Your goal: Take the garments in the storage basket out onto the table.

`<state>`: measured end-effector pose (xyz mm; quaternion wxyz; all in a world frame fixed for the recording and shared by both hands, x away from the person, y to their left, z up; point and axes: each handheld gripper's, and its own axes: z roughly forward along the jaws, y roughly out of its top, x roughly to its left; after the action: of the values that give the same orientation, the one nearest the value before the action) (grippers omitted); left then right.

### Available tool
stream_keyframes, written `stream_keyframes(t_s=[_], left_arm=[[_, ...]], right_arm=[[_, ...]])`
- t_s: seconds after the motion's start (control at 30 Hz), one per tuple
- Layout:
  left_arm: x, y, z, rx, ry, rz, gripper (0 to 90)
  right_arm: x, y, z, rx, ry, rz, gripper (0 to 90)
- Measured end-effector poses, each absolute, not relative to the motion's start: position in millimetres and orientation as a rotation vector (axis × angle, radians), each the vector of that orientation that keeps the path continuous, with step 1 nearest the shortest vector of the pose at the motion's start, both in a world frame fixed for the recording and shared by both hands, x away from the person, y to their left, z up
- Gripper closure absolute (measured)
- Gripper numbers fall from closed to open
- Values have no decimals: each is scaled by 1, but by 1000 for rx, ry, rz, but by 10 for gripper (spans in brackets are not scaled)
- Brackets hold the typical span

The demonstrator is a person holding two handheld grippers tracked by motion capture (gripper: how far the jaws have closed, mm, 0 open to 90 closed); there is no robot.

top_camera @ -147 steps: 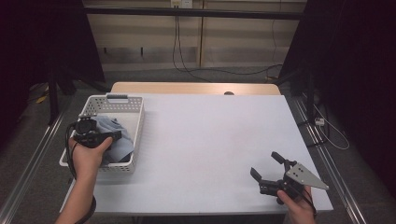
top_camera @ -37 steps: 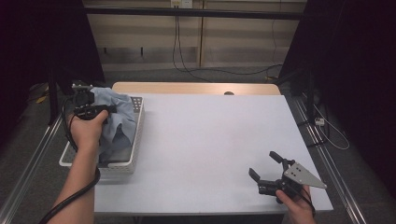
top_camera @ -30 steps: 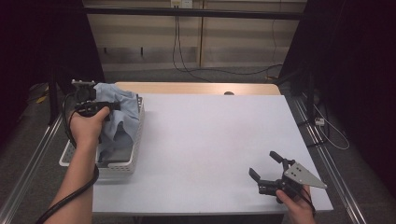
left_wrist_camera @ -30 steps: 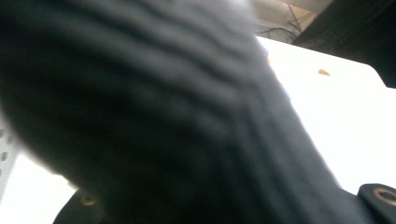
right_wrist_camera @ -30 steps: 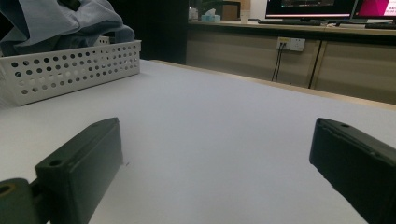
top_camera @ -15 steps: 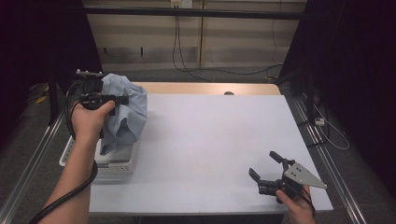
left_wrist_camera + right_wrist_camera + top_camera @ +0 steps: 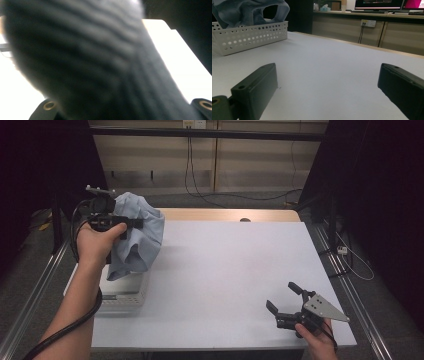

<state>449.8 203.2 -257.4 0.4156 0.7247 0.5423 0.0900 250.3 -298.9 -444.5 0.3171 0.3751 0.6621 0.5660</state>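
Overhead, left claw (image 7: 131, 224) clamped on blue cloth (image 7: 140, 235) above basket (image 7: 125, 296); right claw (image 7: 280, 297) agape, table edge.

Black left gripper (image 7: 131, 223), black cable; right gripper (image 7: 280, 304), grey triangular plate; bare forearms.

The high view looks forward and down from the person's side, the white table (image 7: 230, 275) spread mid-frame. The left gripper view is pressed against blurred blue cloth (image 7: 82, 65), table edge at upper right. The right gripper view sits low, skimming the tabletop toward the white basket (image 7: 249, 37) at upper left. Both the high view and the right gripper view take in basket and cloth.
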Motion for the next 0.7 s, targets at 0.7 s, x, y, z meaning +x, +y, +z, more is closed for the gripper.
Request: stream_keyframes(t_s=[0.7], left_arm=[[443,171,-216,1882,1214,182,743]], right_arm=[[251,-299,-445,988,1742,1491,21]])
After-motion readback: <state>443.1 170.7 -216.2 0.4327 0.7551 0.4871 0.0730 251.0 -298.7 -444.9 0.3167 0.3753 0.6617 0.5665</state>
